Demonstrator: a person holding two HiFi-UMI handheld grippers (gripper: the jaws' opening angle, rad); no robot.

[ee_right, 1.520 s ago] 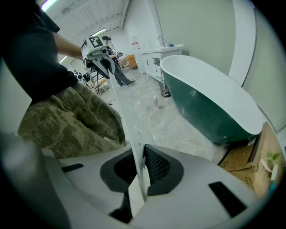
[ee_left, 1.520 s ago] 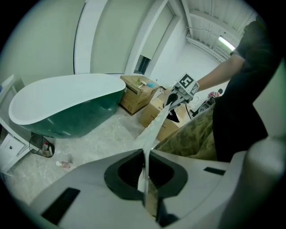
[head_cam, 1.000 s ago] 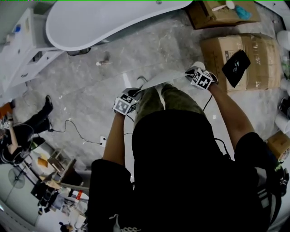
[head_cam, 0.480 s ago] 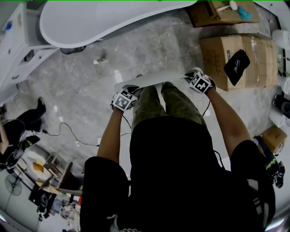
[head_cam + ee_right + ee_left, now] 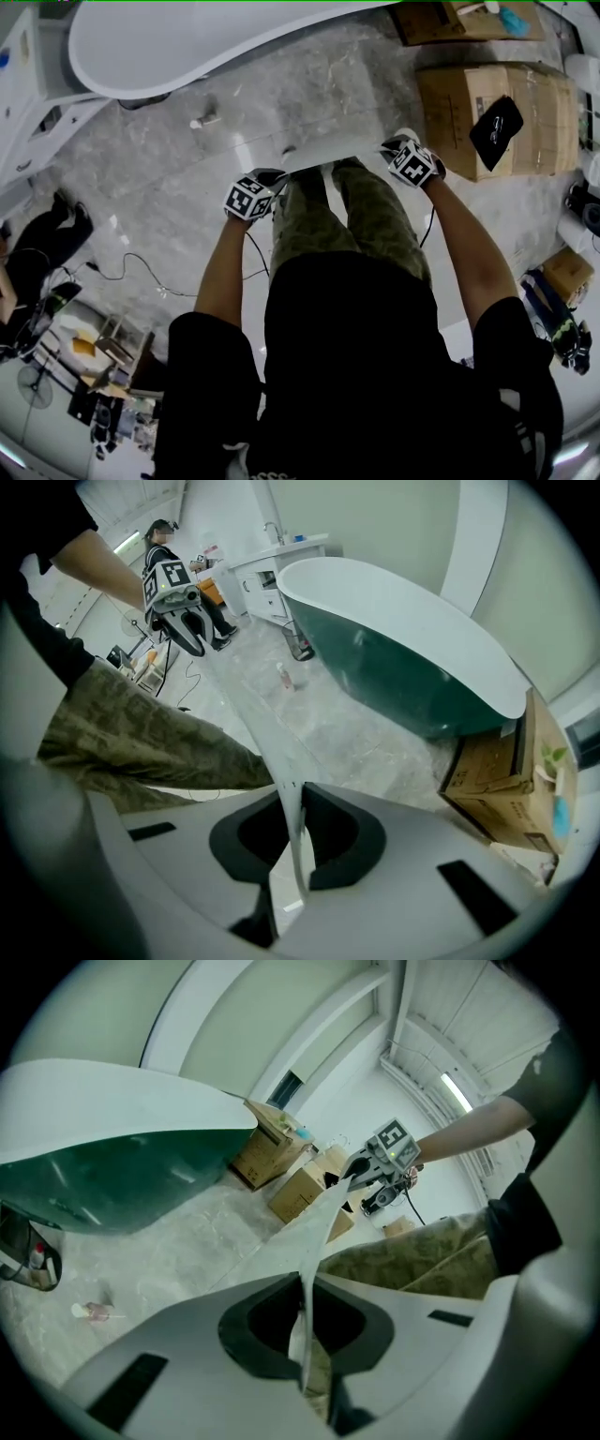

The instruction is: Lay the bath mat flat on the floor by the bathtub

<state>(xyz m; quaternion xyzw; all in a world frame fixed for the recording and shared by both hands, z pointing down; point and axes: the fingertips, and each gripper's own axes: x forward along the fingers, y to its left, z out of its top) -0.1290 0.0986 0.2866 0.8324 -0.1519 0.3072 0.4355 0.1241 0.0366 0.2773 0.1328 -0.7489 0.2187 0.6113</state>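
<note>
Carrying step; mat not yet down. Left gripper (image 5: 255, 192) and right gripper (image 5: 405, 159) are each clamped tight on one end of the bath mat (image 5: 328, 150); both gripper views show its thin edge pinched between the pads. Mat hangs stretched between them above the floor (image 5: 309, 89), in front of the person's legs, short of the bathtub (image 5: 206, 37). Next move, likely: step nearer the tub, lower both ends level, release together. Writing: none legible; black item (image 5: 496, 129) on cardboard box (image 5: 459, 103) bears a white mark, unreadable.
</note>
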